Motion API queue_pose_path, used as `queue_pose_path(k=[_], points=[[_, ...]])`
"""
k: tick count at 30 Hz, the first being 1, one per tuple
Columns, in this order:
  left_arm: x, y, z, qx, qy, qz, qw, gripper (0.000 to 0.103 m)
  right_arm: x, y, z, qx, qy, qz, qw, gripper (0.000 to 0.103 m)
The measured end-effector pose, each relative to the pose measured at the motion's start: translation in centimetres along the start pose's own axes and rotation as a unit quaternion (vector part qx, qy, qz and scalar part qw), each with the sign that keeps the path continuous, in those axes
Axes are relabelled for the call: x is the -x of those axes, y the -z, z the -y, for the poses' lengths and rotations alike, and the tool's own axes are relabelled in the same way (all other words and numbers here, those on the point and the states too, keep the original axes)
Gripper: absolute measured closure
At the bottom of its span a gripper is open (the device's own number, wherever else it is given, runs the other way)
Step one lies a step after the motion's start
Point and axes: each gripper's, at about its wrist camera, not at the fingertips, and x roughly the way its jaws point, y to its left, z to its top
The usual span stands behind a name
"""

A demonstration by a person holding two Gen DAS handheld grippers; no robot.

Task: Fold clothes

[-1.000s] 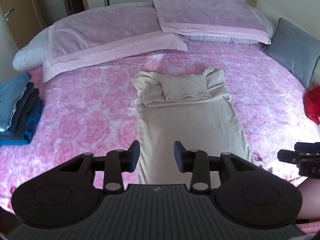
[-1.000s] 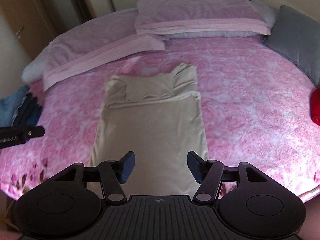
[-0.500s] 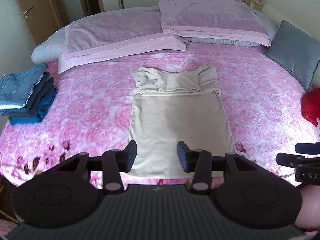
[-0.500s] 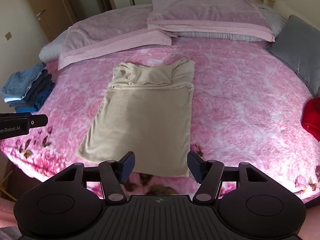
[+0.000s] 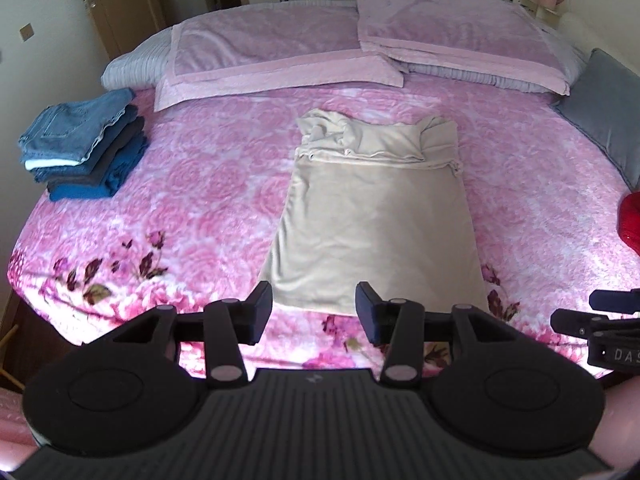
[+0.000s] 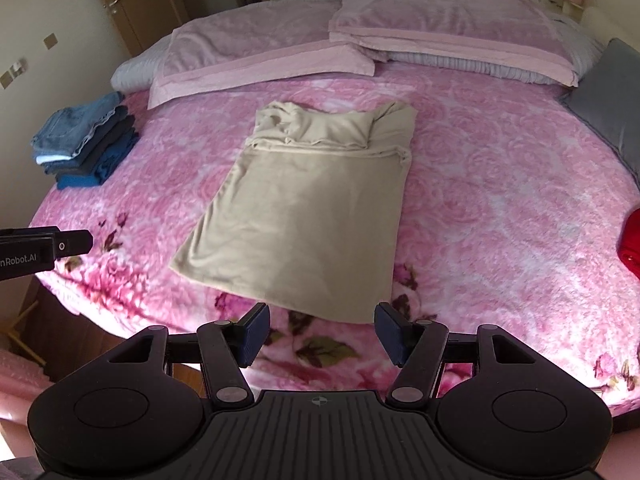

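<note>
The beige knit garment [image 5: 376, 216], sleeves folded in across its top, lies flat in a long rectangle in the middle of the bed with the pink rose-patterned blanket [image 5: 208, 200]. My left gripper [image 5: 314, 310] hangs over the hem's near edge, its jaws apart and just opened wider, nothing between them. My right gripper [image 6: 322, 332] hangs at the hem too, jaws wide and empty. At ten o'clock sits a stack of folded blue jeans [image 5: 84, 144]; at twelve, two pink pillows [image 5: 276, 52].
</note>
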Motion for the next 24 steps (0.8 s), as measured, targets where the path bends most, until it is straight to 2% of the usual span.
queue_pose_path(k=[5, 11, 18, 22, 24], points=[[-1.4, 0.7, -0.1, 0.001, -0.004, -0.017, 0.9998, 0.059, -1.2, 0.6, 0.0, -0.002, 0.001, -0.020, 1.000, 0.042], [-6.1, 1.8, -2.1, 0.014, 0.017, -0.056, 0.9982, 0.059, -4.4, 1.6, 1.2, -0.022, 0.007, -0.055, 0.998, 0.042], [-15.1, 2.5, -8.1, 0.051, 0.078, -0.074, 0.9929, 0.059, -10.4, 2.9, 5.9, -0.121, 0.017, -0.055, 0.991, 0.042], [-21.3, 2.1, -10.5, 0.045, 0.115, -0.069, 0.9900, 0.059, -15.2, 3.8, 9.0, -0.174, 0.012, -0.049, 0.983, 0.042], [-24.0, 2.0, -11.1, 0.031, 0.132, -0.061, 0.9889, 0.059, -17.2, 4.1, 10.5, -0.200, 0.002, -0.028, 0.979, 0.042]])
